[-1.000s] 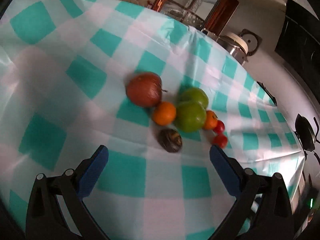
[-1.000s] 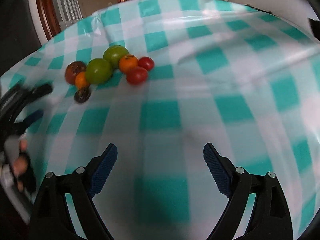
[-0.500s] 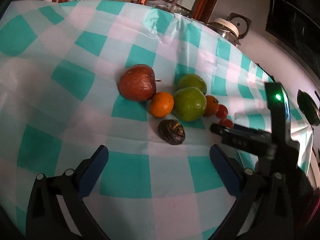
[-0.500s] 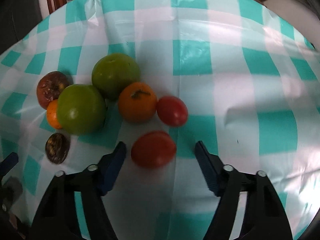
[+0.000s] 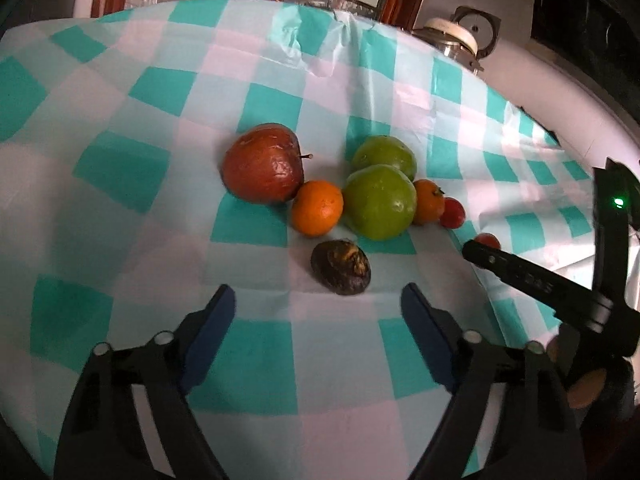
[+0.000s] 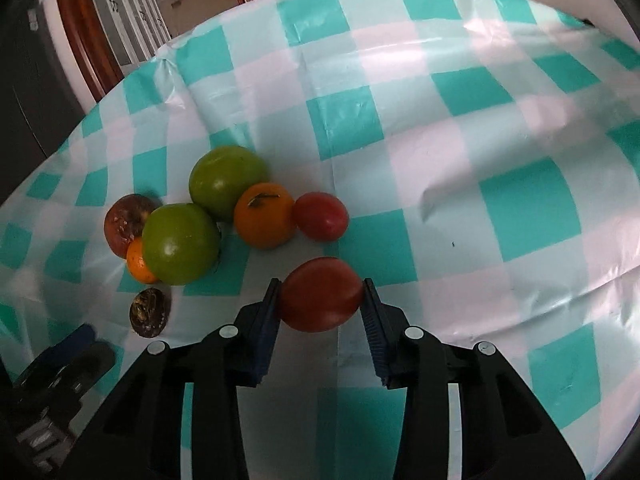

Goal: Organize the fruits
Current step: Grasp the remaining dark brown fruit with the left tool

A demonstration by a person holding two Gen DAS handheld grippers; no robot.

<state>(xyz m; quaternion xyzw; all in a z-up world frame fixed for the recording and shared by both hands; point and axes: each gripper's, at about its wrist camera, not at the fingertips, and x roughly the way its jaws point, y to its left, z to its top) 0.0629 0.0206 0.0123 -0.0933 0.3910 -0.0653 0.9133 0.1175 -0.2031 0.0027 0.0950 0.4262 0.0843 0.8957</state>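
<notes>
Fruits lie clustered on a teal-and-white checked tablecloth [image 6: 520, 208]. My right gripper [image 6: 320, 300] is shut on a red tomato [image 6: 320, 300] at the cloth's surface. Beyond it lie a second red tomato [image 6: 320, 216], an orange fruit [image 6: 264, 216], two green fruits [image 6: 226, 180] [image 6: 180, 244], a small orange [image 6: 138, 266], a brown apple [image 6: 124, 224] and a dark shrivelled fruit [image 6: 149, 312]. My left gripper [image 5: 318, 306] is open and empty, just short of the dark shrivelled fruit [image 5: 342, 266]. In the left wrist view the brown apple [image 5: 262, 168] is at the far left of the cluster.
The right gripper's body [image 5: 560, 280] reaches in from the right in the left wrist view. A metal kettle [image 5: 456, 40] stands behind the table's far edge. Wooden cabinet frames [image 6: 80, 32] stand beyond the cloth.
My right gripper moved in to the cluster and shut on the nearest red tomato. My left gripper moved closer to the dark shrivelled fruit and stayed open.
</notes>
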